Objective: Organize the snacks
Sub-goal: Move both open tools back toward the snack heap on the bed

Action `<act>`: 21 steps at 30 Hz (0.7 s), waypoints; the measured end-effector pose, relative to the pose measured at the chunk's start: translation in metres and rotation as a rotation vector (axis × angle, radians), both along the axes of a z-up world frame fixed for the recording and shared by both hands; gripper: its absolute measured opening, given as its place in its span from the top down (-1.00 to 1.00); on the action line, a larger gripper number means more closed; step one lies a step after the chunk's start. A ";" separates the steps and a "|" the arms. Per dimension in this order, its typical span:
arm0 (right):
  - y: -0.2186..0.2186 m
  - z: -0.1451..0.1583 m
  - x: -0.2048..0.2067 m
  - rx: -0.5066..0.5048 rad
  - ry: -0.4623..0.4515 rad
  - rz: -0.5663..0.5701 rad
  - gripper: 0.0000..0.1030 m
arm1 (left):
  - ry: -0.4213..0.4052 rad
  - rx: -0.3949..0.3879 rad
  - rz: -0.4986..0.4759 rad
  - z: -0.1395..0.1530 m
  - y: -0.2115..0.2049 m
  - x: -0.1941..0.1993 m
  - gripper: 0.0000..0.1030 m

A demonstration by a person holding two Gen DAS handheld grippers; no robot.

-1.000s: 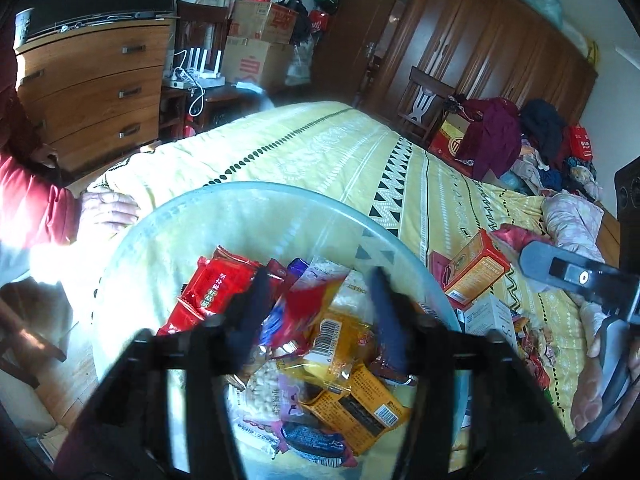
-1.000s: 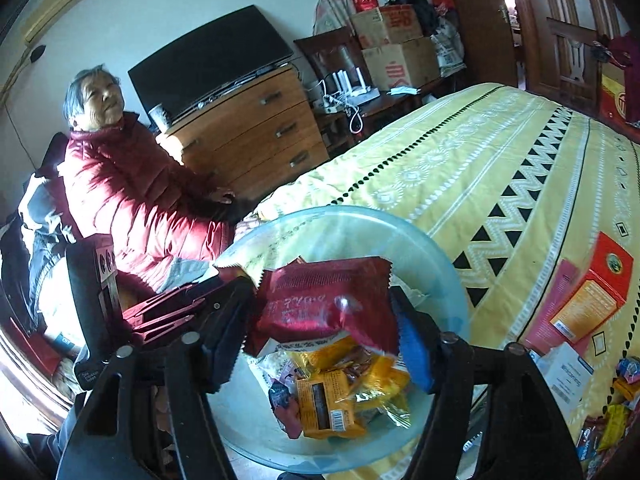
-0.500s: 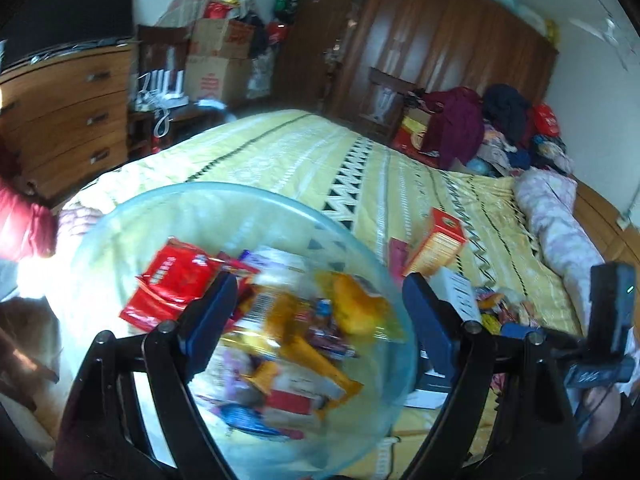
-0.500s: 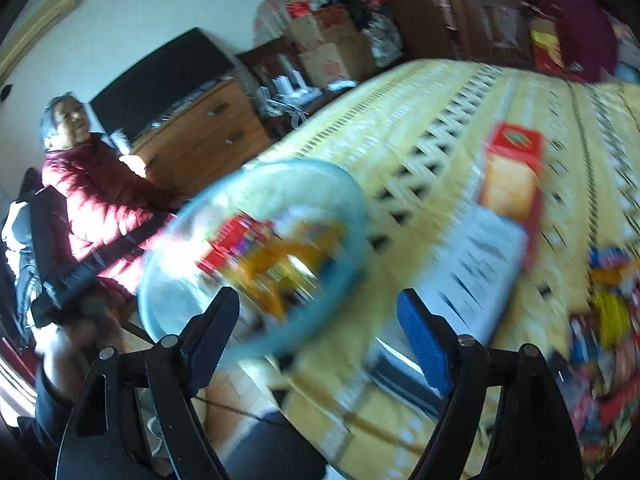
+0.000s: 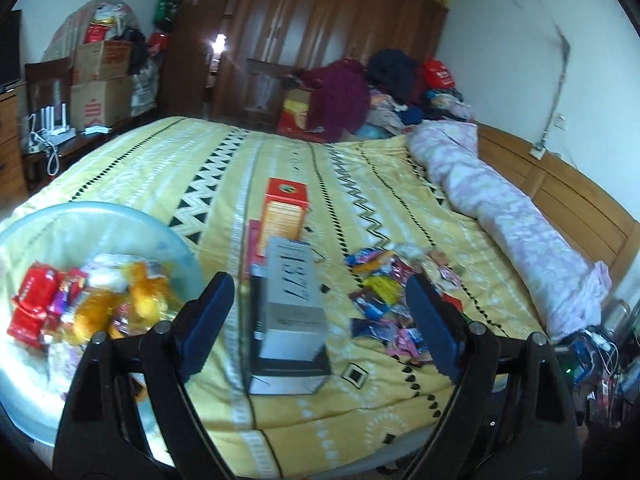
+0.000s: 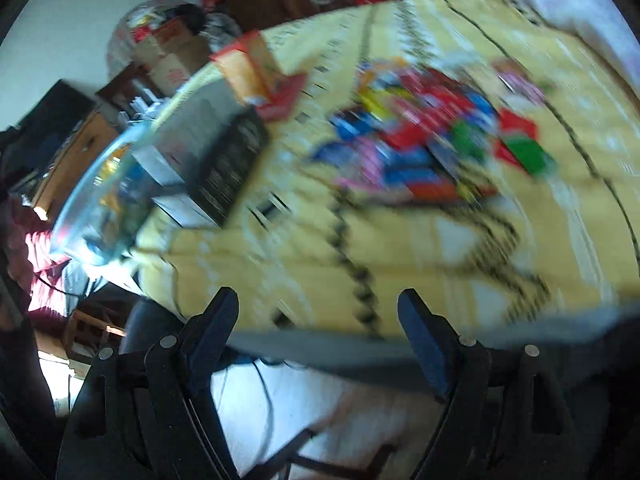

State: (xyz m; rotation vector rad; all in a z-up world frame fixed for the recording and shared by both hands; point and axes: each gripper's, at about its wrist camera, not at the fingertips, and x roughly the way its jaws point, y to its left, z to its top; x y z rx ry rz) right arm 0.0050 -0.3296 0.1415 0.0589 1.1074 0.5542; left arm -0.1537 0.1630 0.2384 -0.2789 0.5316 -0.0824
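Big clear bowl (image 5: 100, 216) sitting at the near left corner of the bed (image 5: 208, 168), already loaded with snack packets (image 5: 80, 304): red wrappers on the left, yellow-orange ones in the middle, some white and purple mixed in. Contents too jumbled to count.

Right next to the bowl, a grey box (image 5: 294, 292) lying on top of a black box (image 5: 288, 372), with an orange-and-red box (image 5: 286, 210) just behind them. None of these open, so can't tell what's inside.

Loose pile of snacks (image 5: 394, 300) still out on the yellow bedspread, to the right of the boxes and well apart from the bowl. Blue, pink, red, yellow wrappers, all heaped together.

Left gripper (image 5: 320, 320) spread wide, nothing between the blue pads (image 5: 210, 316), hanging over the stacked boxes. Jaws have just been opening.

Right gripper (image 6: 318, 332) also spread wide and empty, jaws have just been opening too. Pointed down at the near edge of the bed, view badly smeared. Pile of snacks (image 6: 432, 136) up ahead of it, bowl (image 6: 96, 184) off to the left by the boxes.
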 end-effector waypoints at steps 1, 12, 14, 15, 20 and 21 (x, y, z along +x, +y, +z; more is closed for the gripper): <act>-0.015 -0.007 -0.006 -0.016 0.018 -0.023 -0.64 | 0.002 -0.007 -0.013 -0.002 -0.004 -0.002 -0.73; -0.029 -0.016 -0.027 0.020 0.023 -0.054 -0.66 | 0.044 0.001 -0.048 -0.013 -0.026 -0.012 -0.76; -0.022 -0.011 -0.031 0.023 -0.003 -0.039 -0.66 | 0.054 -0.002 -0.050 -0.015 -0.027 -0.011 -0.76; -0.018 -0.009 -0.032 0.022 -0.007 -0.032 -0.66 | 0.058 -0.003 -0.052 -0.015 -0.027 -0.012 -0.76; -0.005 0.002 -0.039 0.012 -0.056 0.016 -0.66 | 0.070 -0.006 -0.057 -0.020 -0.032 -0.015 -0.76; -0.003 0.003 -0.039 0.015 -0.059 0.022 -0.67 | 0.072 -0.006 -0.059 -0.021 -0.033 -0.016 -0.76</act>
